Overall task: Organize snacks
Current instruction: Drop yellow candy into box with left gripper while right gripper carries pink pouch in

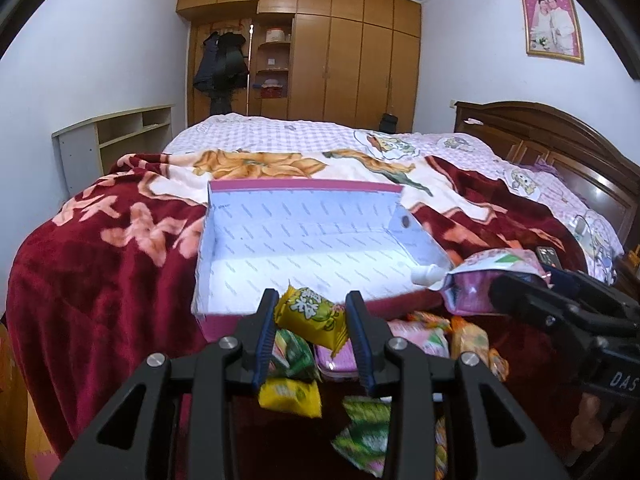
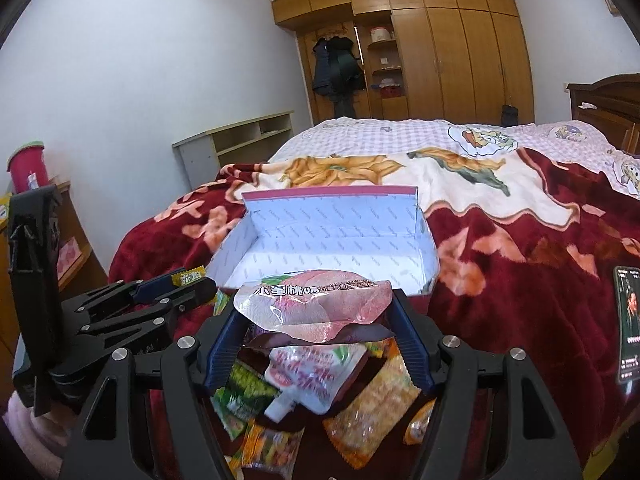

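**Both tongs loaded at the open box**

A yellow foil-wrapped candy (image 1: 314,317) is seen clamped between the blue pads of the left tongs (image 1: 313,334), held just before the near rim of the open white-lined cardboard box (image 1: 304,240). A pink transparent spouted jelly pouch (image 2: 316,304) is gripped by the right tongs (image 2: 320,334), also at the box's near rim. The box rests on the red floral plush blanket (image 1: 100,272) near the bed's foot edge. Loose green, yellow and orange snack packets (image 2: 372,412) are scattered on the blanket below both tongs. A black phone (image 2: 628,324) lies toward the bed's right edge.
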Demonstrator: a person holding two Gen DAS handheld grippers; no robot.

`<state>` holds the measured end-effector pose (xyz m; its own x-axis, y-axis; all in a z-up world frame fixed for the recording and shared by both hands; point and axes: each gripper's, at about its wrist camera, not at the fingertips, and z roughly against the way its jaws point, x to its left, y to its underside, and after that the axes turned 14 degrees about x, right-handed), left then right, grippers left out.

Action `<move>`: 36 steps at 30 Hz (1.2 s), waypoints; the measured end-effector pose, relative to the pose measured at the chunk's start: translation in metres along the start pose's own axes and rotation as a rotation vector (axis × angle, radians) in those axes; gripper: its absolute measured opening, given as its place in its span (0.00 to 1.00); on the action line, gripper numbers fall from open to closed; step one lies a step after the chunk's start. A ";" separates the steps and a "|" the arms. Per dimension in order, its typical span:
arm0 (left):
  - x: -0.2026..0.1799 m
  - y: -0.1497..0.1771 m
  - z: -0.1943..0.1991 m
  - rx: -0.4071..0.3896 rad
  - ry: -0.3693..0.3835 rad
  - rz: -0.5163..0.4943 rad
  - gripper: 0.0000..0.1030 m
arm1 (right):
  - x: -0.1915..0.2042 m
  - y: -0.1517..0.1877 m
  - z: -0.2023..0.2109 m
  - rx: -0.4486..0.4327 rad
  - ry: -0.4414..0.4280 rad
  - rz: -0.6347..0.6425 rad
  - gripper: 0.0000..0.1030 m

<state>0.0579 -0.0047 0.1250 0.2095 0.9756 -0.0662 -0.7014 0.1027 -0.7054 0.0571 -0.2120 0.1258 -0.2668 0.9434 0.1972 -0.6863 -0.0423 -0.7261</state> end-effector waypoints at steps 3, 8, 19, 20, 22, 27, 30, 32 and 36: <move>0.004 -0.012 -0.007 0.005 0.000 0.006 0.35 | -0.002 -0.009 -0.005 -0.004 -0.002 -0.001 0.68; 0.006 -0.029 -0.023 0.009 -0.022 -0.010 0.35 | -0.005 -0.024 -0.018 -0.018 0.008 0.012 0.68; 0.005 -0.058 -0.073 0.048 -0.039 -0.013 0.35 | -0.019 -0.054 -0.056 -0.014 0.045 0.017 0.68; 0.006 -0.060 -0.077 0.052 -0.042 -0.012 0.35 | -0.020 -0.056 -0.061 -0.011 0.048 0.016 0.68; 0.007 -0.064 -0.089 0.066 -0.048 -0.006 0.35 | -0.024 -0.059 -0.068 -0.003 0.054 0.012 0.68; 0.014 -0.070 -0.114 0.108 -0.051 0.015 0.35 | -0.032 -0.063 -0.091 0.032 0.072 -0.001 0.69; 0.017 -0.071 -0.128 0.129 -0.057 0.024 0.35 | -0.039 -0.063 -0.104 0.059 0.073 -0.019 0.69; 0.020 -0.072 -0.135 0.144 -0.056 0.030 0.35 | -0.044 -0.062 -0.111 0.073 0.075 -0.031 0.69; 0.020 -0.072 -0.145 0.174 -0.051 0.031 0.35 | -0.050 -0.062 -0.121 0.097 0.073 -0.049 0.69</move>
<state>0.2116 -0.0206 0.0718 0.1548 0.9868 -0.0471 -0.8153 0.1007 -0.5702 0.1950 -0.2170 0.0812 -0.1840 0.9663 0.1799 -0.7606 -0.0241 -0.6487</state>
